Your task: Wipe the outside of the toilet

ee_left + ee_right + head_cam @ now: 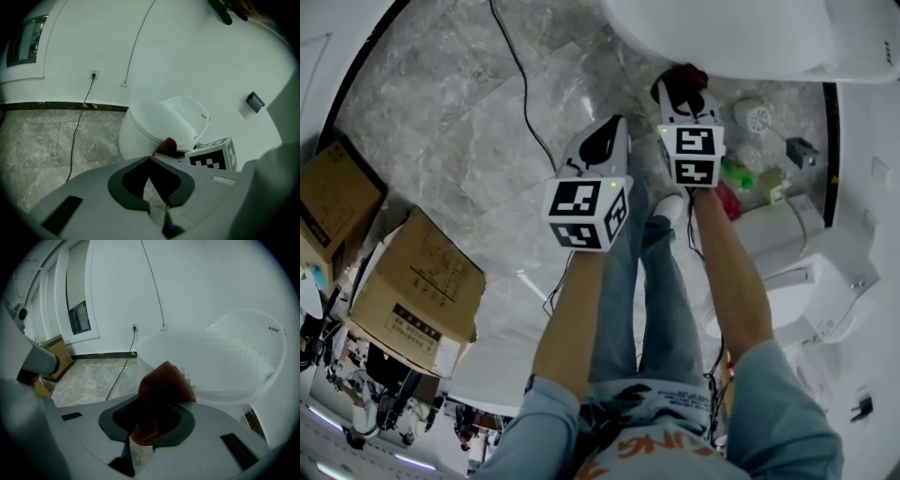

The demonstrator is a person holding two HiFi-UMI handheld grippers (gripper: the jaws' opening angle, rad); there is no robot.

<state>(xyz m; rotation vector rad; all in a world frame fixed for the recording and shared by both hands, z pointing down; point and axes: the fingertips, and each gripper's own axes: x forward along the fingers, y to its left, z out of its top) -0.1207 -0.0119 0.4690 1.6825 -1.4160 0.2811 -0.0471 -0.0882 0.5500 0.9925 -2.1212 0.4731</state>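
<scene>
the right gripper [681, 92] [152, 411] is clamped on a red cloth [684, 75] [164, 384]; the cloth is bunched between its jaws and sticks out past the tips. in the head view the cloth sits right at the lower edge of the toilet [722, 37], and in the right gripper view it stands in front of the bowl's white outer wall [220, 366]; whether it touches cannot be told

the left gripper [611, 129] [150, 158] has its jaws together at the tips with nothing between them. it hangs just beside the right one, a little further back from the toilet, over the grey marble floor [441, 112]. its own view looks at the bowl [150, 126] from the side, with the cloth [166, 145] and the right gripper's marker cube [213, 157] in front of the bowl

a black cable [520, 75] runs across the floor toward the grippers. two cardboard boxes [422, 291] stand well off to the left
</scene>
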